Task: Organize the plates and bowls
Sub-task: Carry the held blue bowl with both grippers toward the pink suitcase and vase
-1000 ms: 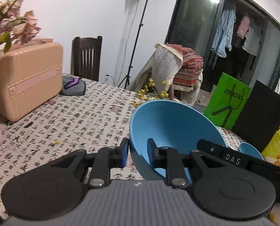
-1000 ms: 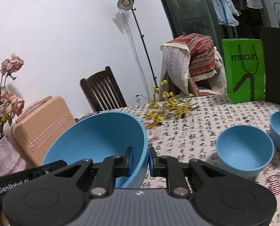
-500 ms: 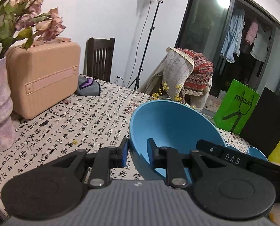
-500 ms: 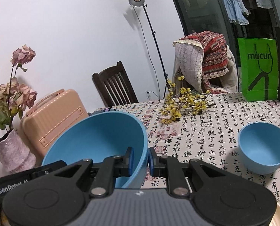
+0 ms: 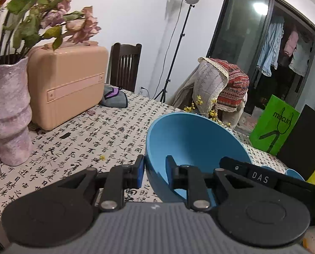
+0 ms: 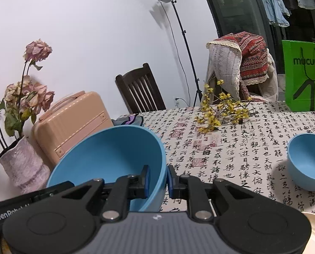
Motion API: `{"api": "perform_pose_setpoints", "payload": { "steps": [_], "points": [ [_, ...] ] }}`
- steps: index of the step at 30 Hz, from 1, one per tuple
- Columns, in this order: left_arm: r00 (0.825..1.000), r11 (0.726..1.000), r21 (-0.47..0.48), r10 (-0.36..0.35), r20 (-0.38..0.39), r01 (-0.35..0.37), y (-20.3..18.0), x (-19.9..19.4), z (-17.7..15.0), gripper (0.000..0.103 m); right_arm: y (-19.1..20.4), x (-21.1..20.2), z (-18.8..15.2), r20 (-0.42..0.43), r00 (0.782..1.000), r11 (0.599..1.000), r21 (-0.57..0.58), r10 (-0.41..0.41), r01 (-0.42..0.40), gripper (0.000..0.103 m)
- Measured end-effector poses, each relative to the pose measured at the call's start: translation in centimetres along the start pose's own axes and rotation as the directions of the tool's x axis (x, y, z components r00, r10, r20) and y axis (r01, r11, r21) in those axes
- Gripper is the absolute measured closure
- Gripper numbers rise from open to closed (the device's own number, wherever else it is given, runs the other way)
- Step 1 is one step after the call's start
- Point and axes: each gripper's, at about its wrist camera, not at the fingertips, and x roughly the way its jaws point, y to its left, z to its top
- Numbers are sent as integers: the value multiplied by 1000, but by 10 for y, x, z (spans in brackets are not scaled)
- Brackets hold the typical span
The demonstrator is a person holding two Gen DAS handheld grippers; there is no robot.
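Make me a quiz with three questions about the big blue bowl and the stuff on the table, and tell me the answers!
1. Where is the vase relative to the suitcase, in the right wrist view?
A. left of it
B. on top of it
C. right of it

2. What colour is the paper bag?
A. red
B. green
C. white

3. How is the big bowl held?
A. by one gripper only
B. resting free on the table
C. by both grippers, pinching its rim

Answers: 1 A, the vase stands left of the suitcase. 2 B, the bag is bright green. 3 C, the left gripper and the right gripper each clamp the rim, one finger inside, one outside.
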Motion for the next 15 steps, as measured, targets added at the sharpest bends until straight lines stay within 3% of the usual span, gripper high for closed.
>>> {"api": "perform_pose_setpoints", "payload": {
  "steps": [15],
  "points": [
    [999, 999, -35, 35, 7, -35, 35, -11, -5, 82, 30, 13, -16, -31, 999, 999, -15, 41, -41, 87]
  ]
}}
